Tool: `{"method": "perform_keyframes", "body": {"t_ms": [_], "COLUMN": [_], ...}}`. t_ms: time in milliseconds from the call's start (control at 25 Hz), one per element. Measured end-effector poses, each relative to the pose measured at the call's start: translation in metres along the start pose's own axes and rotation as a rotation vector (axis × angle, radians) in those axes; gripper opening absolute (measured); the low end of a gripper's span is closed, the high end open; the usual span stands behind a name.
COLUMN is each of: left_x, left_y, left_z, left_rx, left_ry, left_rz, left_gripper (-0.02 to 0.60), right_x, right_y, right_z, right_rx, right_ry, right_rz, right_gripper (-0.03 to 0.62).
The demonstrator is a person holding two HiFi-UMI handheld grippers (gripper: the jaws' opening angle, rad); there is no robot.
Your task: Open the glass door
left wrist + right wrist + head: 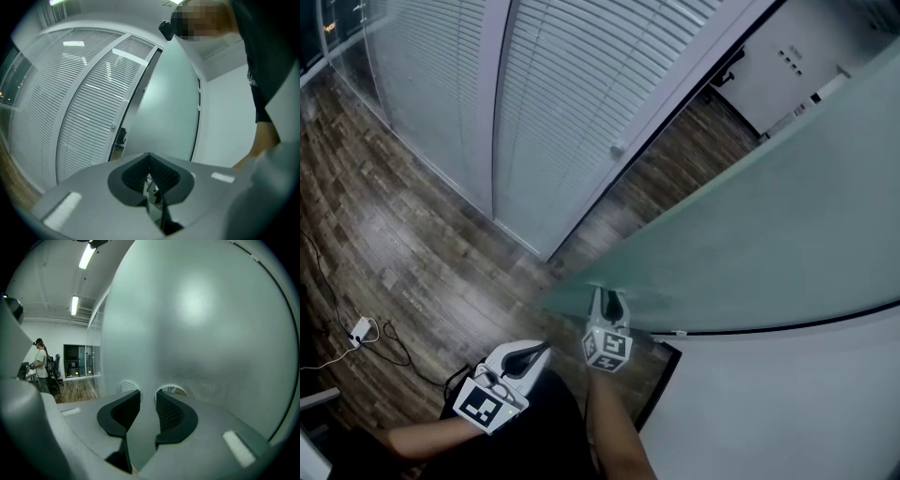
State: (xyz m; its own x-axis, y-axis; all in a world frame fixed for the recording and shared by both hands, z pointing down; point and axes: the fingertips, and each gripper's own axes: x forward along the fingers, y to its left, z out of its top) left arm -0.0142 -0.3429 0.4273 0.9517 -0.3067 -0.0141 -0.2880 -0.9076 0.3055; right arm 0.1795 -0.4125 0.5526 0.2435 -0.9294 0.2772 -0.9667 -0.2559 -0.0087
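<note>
Edge of glass door (750, 244) runs upright between right hand-held gripper (607, 300) pads, apparently pinched; left hand-held gripper (542, 350), pressed together, farther.

The glass door (750, 234) is showing a frosted, pale grey-green face with a thin black line running along its edge, while left of the glass door white blinds (562, 84) are striping the partition with fine horizontal slats. Below the glass door the floor (394, 234) is showing dark brown wood-grain planks, with a white plug (360, 329) standing out pale against them. The right gripper (607, 302) and the left gripper (542, 350) are showing light grey bodies with ribbed black pads, each carrying black-and-white square markers.
</note>
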Motion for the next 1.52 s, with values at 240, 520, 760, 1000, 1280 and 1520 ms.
{"method": "perform_keyframes", "body": {"t_ms": [240,520,760,1000,1280,1520], "left_x": [-0.003,-0.014,-0.019,-0.05,-0.089,-0.126], "left_y": [-0.009,-0.035,-0.063,-0.082,-0.11,-0.133], "left_z": [0.005,0.01,0.006,-0.012,-0.024,-0.042], "left_rx": [0.0,0.044,0.074,0.076,0.066,0.066], "left_ry": [-0.021,-0.072,-0.085,-0.07,-0.069,-0.046], "left_rz": [-0.046,-0.061,-0.049,-0.004,0.024,0.03], "left_gripper": [0.0,0.0,0.0,0.0,0.0,0.0], "right_x": [-0.031,-0.062,-0.081,-0.108,-0.142,-0.168], "right_y": [0.01,0.027,0.026,0.034,0.039,0.038], "right_z": [-0.009,-0.02,-0.031,-0.045,-0.052,-0.064], "right_rx": [-0.006,0.009,0.0,-0.012,-0.013,0.016], "right_ry": [0.004,-0.017,0.002,-0.015,-0.015,-0.027], "right_rz": [-0.006,0.005,0.042,0.075,0.087,0.085], "right_gripper": [0.109,0.109,0.107,0.107,0.107,0.107]}}
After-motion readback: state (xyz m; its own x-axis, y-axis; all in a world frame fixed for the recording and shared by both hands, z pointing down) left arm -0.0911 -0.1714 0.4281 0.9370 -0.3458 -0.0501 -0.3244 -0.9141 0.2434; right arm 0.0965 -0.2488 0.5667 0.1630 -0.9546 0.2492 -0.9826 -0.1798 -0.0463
